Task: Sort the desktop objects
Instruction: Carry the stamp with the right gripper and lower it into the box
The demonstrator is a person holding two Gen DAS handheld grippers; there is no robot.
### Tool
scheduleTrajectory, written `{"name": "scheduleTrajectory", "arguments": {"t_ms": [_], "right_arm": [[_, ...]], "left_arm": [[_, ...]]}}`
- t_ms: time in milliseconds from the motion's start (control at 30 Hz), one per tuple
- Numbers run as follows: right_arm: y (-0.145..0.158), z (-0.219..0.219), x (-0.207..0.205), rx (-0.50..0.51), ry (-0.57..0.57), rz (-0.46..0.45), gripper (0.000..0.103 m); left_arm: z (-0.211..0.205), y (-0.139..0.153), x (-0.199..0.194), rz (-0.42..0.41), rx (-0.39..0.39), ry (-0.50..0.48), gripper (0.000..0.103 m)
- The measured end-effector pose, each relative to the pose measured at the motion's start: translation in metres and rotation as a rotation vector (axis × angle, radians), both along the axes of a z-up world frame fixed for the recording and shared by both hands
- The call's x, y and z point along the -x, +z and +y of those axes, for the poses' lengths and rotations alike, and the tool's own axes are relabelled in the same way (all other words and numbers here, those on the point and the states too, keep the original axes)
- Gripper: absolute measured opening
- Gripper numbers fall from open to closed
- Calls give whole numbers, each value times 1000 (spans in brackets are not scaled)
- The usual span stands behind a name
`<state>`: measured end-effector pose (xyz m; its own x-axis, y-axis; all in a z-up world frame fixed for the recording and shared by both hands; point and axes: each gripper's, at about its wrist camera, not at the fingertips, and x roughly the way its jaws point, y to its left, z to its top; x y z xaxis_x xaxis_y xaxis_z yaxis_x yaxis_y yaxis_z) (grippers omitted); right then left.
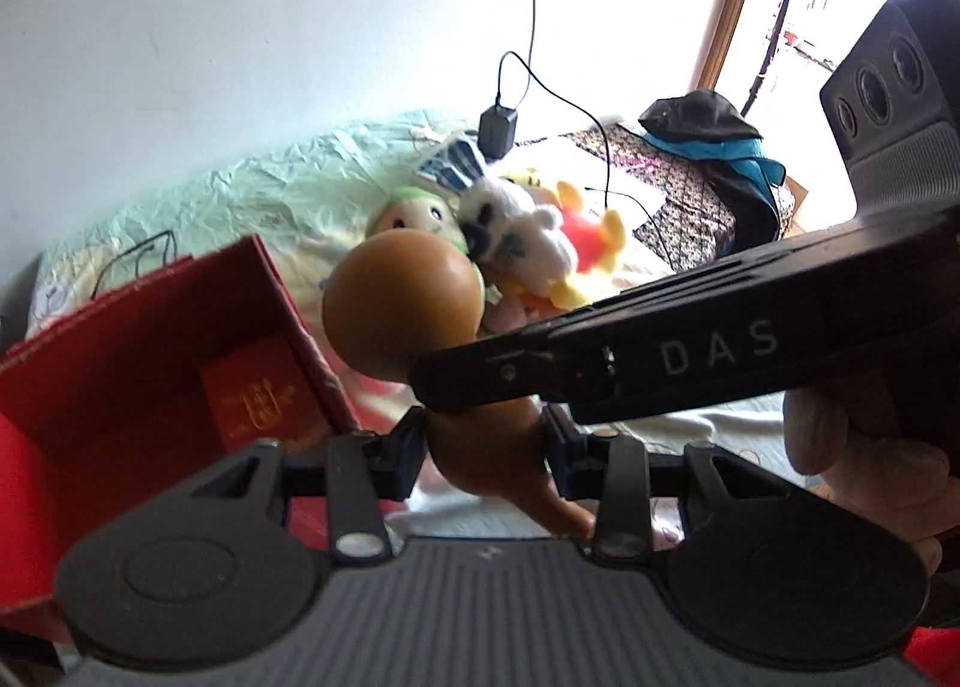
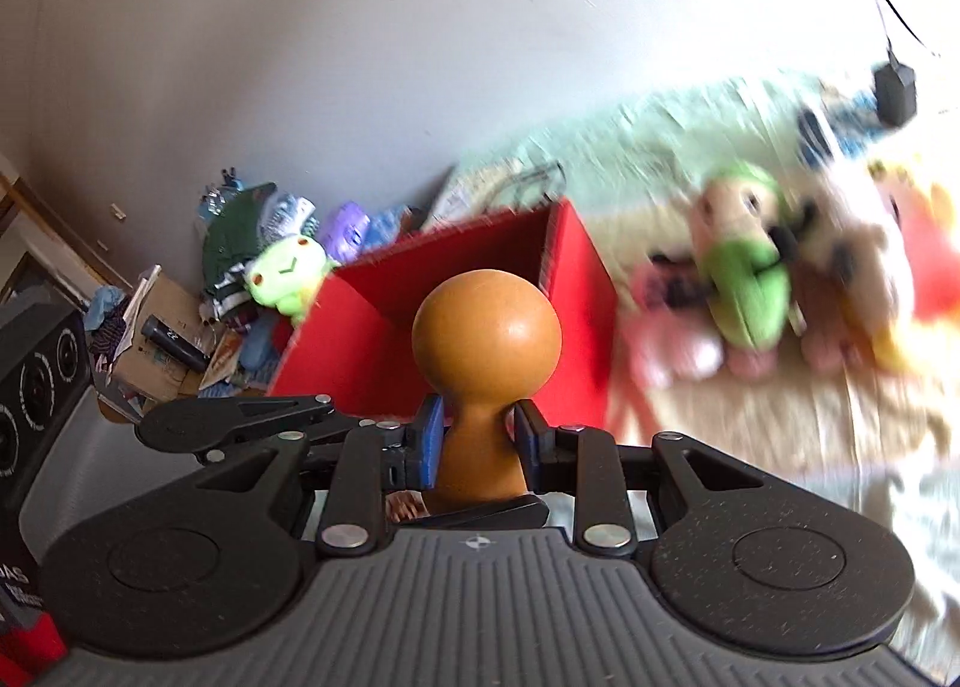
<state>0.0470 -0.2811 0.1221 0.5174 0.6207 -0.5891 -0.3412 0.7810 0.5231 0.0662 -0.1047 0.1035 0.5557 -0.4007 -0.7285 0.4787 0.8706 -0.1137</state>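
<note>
A brown gourd-shaped wooden piece (image 1: 396, 303) hangs in the air, held by both grippers at once. My left gripper (image 1: 486, 447) is shut on its narrow lower part, with the round bulb up and to the left. A finger of the right gripper (image 1: 600, 363) crosses in front of the waist. In the right wrist view the gourd (image 2: 486, 327) stands upright and my right gripper (image 2: 480, 447) is shut on its neck with blue pads. An open red box (image 2: 576, 279) lies just behind it; the same red box (image 1: 150, 339) has a red booklet (image 1: 258, 399) inside.
Several plush toys (image 1: 516, 225) lie in a heap on the pale green sheet, right of the box; the same plush toys (image 2: 750, 279) look blurred. A black charger (image 1: 498, 132) with cable and dark clothes (image 1: 708, 129) sit farther back. A cluttered pile with a green frog toy (image 2: 288, 273) lies left.
</note>
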Motion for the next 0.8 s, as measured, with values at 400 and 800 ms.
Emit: {"name": "scheduleTrajectory", "arguments": {"t_ms": [400, 800], "right_arm": [[14, 115, -85, 50, 54, -6, 28], [-81, 178, -138, 225, 85, 237, 26]], "left_arm": [[104, 17, -75, 27, -78, 112, 40], [154, -93, -138, 358, -76, 136, 40]]}}
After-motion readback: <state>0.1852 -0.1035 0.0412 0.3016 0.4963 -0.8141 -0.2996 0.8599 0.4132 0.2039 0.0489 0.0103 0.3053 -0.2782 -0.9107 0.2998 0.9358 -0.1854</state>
